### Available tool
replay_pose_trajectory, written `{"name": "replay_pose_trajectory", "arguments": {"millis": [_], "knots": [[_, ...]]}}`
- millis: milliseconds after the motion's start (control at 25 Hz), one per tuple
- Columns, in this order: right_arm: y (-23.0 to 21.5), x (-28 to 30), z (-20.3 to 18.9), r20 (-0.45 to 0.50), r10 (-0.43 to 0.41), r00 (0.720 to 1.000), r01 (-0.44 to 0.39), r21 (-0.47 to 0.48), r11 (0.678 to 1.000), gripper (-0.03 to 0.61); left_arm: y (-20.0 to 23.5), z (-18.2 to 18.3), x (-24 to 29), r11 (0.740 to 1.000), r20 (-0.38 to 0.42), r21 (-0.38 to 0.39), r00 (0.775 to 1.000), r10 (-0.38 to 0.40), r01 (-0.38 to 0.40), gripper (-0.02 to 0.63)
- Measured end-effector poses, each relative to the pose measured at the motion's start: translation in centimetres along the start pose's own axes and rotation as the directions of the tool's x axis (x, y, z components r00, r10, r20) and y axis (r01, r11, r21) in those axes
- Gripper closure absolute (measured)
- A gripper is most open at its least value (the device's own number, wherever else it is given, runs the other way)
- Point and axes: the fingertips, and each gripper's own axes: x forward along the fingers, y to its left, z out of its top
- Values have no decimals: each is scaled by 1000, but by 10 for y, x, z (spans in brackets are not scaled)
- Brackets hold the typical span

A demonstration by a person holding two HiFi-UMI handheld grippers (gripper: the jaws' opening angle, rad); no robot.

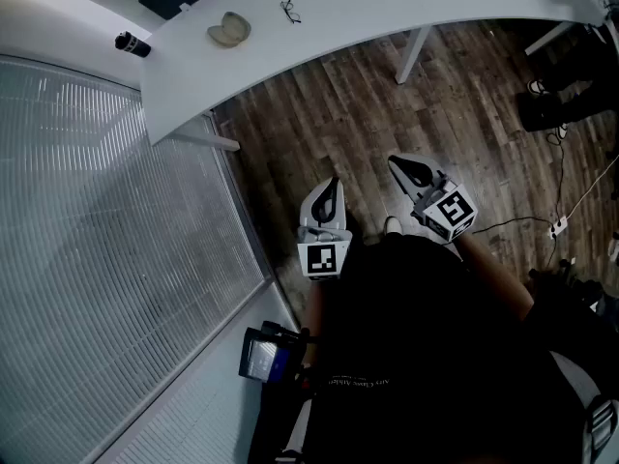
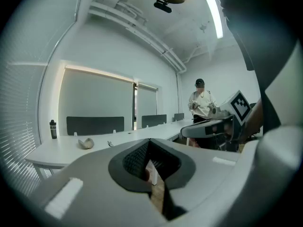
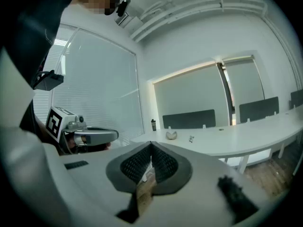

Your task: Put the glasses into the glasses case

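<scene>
The beige glasses case (image 1: 229,29) lies open on the white curved table (image 1: 387,8), with the dark-framed glasses (image 1: 290,11) a little to its right. Both are far from me across the wooden floor. My left gripper (image 1: 332,184) and right gripper (image 1: 398,162) are held side by side near my body, pointing towards the table, both shut and holding nothing. In the left gripper view the case (image 2: 85,143) and glasses (image 2: 110,144) sit small on the tabletop beyond the shut jaws. The right gripper view shows the case (image 3: 171,135) and glasses (image 3: 191,138) likewise.
A dark bottle (image 1: 132,43) stands at the table's left end. Window blinds (image 1: 106,240) run along the left. Table legs (image 1: 413,54) stand beneath the top. Cables and a power strip (image 1: 558,227) lie on the floor at right. A person (image 2: 201,103) stands further along the table.
</scene>
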Motion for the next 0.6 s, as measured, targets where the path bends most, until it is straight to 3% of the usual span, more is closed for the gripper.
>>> {"name": "replay_pose_trajectory", "arguments": {"millis": [120,280,440,600], "knots": [[11,26,9,-11,2,1000,-1,4,1000,571,29,10,0,999,33,50,999,-9,8,607],[28,59,21,-18,6,1000,-6,-6,1000,571,62,6,-6,1000,23,-11,1000,-10,10,607],[43,85,23,-40,11,999,-12,-7,1000,571,94,-1,-12,999,48,50,999,-7,5,606],[56,119,28,-65,20,998,-20,-9,1000,571,133,2,-20,1000,61,7,998,13,-13,607]]}}
